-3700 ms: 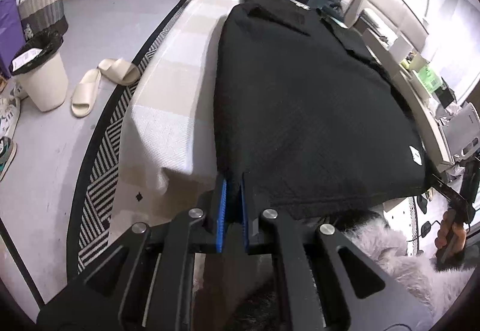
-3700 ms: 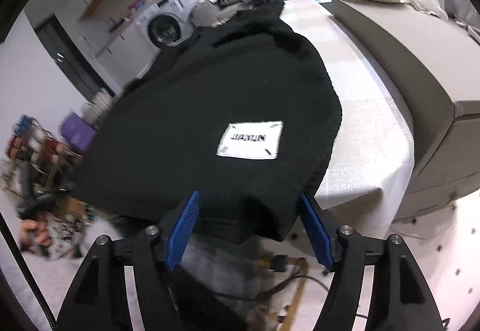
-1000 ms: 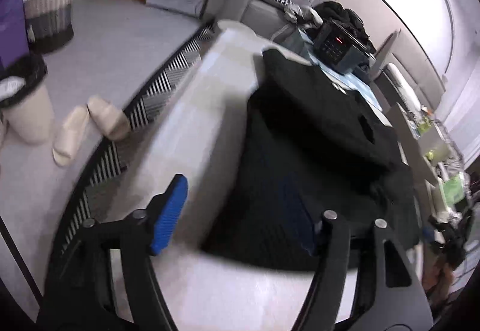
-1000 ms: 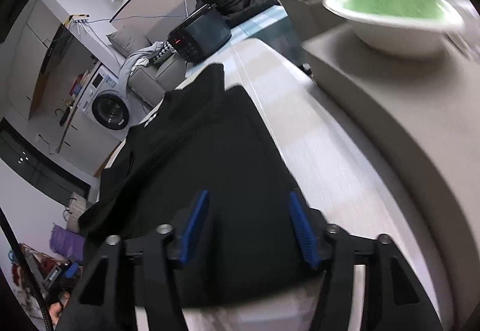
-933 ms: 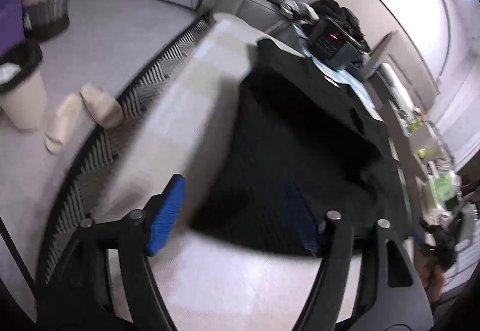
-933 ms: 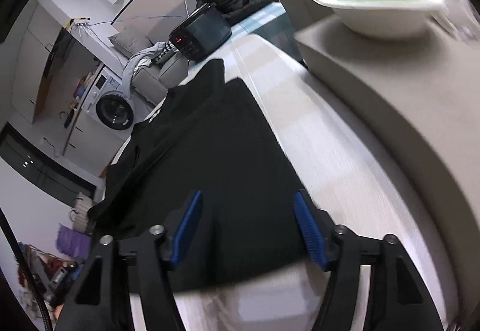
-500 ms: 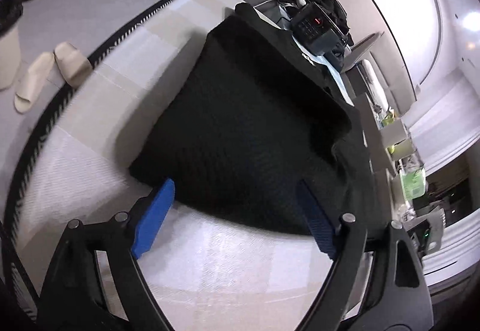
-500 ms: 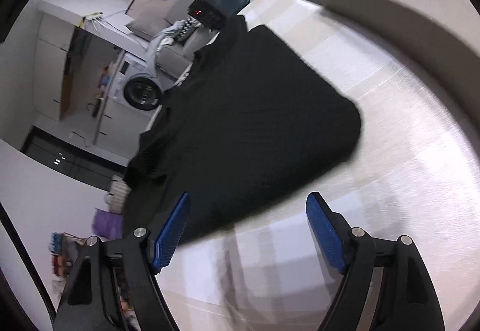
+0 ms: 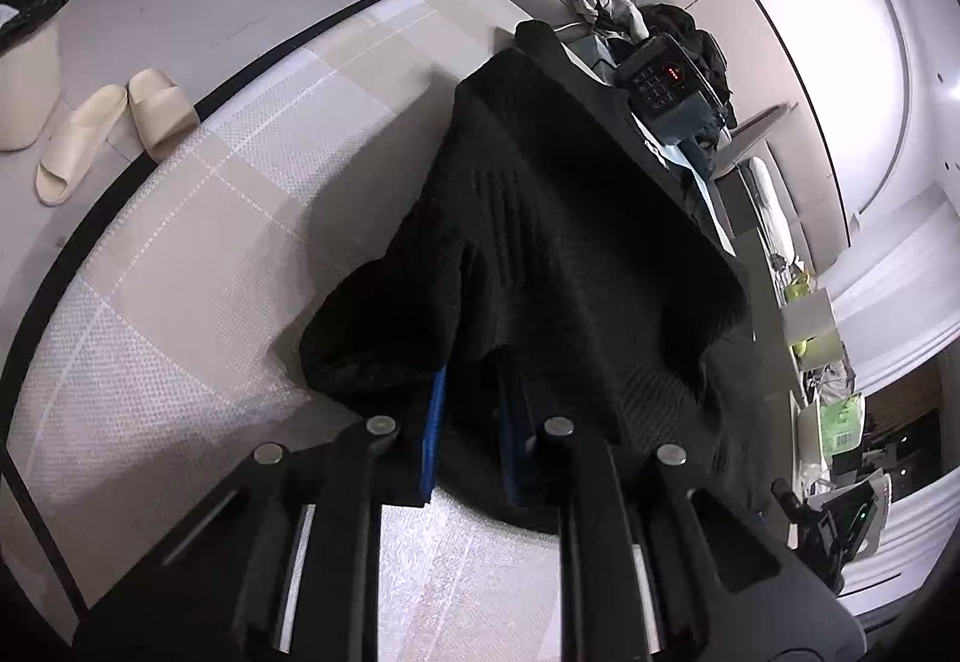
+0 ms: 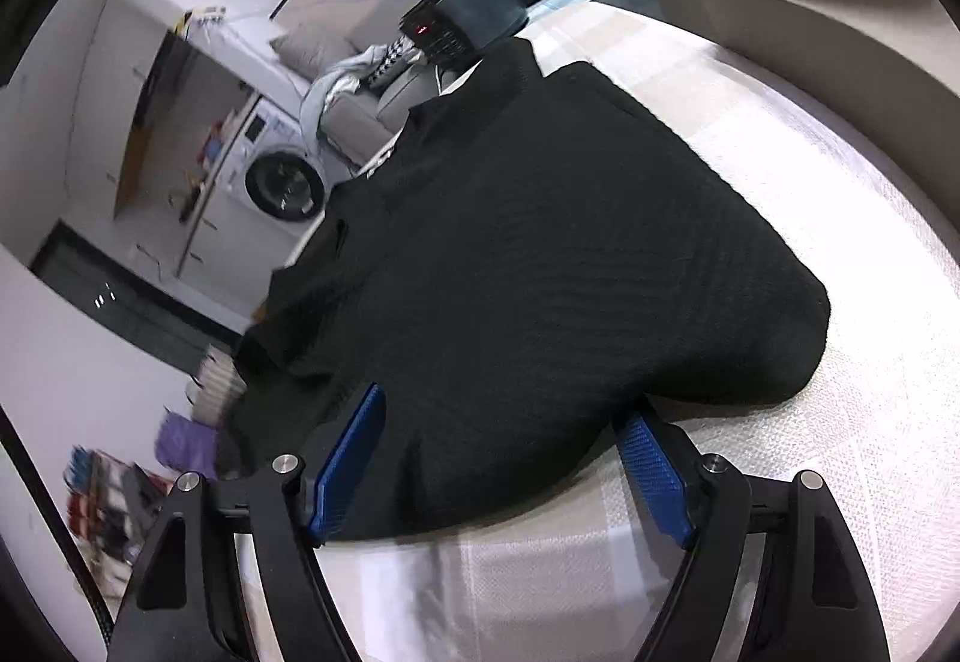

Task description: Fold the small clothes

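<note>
Black knit sweater (image 9: pixel 576 266) lies on checked worktop (image 9: pixel 198 218). Left tool (image 9: pixel 468 422) just closed, pinching sweater's near hem at 6 o'clock. Right tool (image 10: pixel 498 458) wide, straddling hem, not gripping. Bin (image 9: pixel 24 62) at 9 o'clock, black liner.

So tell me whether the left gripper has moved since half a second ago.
Yes. The left gripper has come forward onto the sweater's near edge on the table; its jaws, wide apart then, have just been closing and now pinch the fabric.

Bare tablecloth (image 9: pixel 198 218) left of sweater (image 9: pixel 570 254); keypad box (image 9: pixel 660 86) probably crowds beyond.
</note>
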`<state>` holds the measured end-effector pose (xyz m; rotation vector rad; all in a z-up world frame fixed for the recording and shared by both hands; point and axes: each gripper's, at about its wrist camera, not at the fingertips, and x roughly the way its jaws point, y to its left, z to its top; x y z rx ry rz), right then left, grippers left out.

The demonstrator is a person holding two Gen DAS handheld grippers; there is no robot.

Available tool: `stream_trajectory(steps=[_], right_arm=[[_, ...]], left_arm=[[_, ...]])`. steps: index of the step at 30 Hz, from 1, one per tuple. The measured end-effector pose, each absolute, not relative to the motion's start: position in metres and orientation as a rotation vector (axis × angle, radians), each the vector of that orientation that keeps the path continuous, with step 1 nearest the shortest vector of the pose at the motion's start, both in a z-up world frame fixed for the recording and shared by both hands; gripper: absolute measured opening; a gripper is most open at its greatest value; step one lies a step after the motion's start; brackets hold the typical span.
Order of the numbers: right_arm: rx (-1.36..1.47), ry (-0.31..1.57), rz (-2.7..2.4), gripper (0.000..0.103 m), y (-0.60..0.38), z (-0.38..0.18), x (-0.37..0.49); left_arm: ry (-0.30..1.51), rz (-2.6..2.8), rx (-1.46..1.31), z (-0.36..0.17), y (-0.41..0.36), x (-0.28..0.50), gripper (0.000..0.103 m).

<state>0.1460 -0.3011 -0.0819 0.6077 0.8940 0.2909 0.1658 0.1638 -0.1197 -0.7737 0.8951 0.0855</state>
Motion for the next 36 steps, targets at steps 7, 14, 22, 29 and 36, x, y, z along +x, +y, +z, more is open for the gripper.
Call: stream_trajectory(steps=[7, 14, 22, 29, 36], right_arm=[[0.696, 0.914, 0.344, 0.08, -0.311, -0.087, 0.145], [0.689, 0.885, 0.276, 0.066, -0.312, -0.088, 0.148], [0.653, 0.899, 0.203, 0.036, -0.316, -0.09, 0.146], [0.627, 0.91, 0.205, 0.036, -0.314, -0.089, 0.147], [0.64, 0.909, 0.214, 0.039, -0.313, -0.09, 0.147]], left_arm=[[0.94, -0.011, -0.828, -0.116, 0.16, 0.148, 0.056], [0.932, 0.002, -0.832, -0.112, 0.153, 0.157, 0.061], [0.897, 0.118, -0.836, -0.111, 0.179, 0.14, 0.044], [0.922, 0.212, -0.799, -0.106, 0.199, 0.103, 0.039], [0.957, -0.031, -1.002, -0.126, 0.188, 0.107, 0.052]])
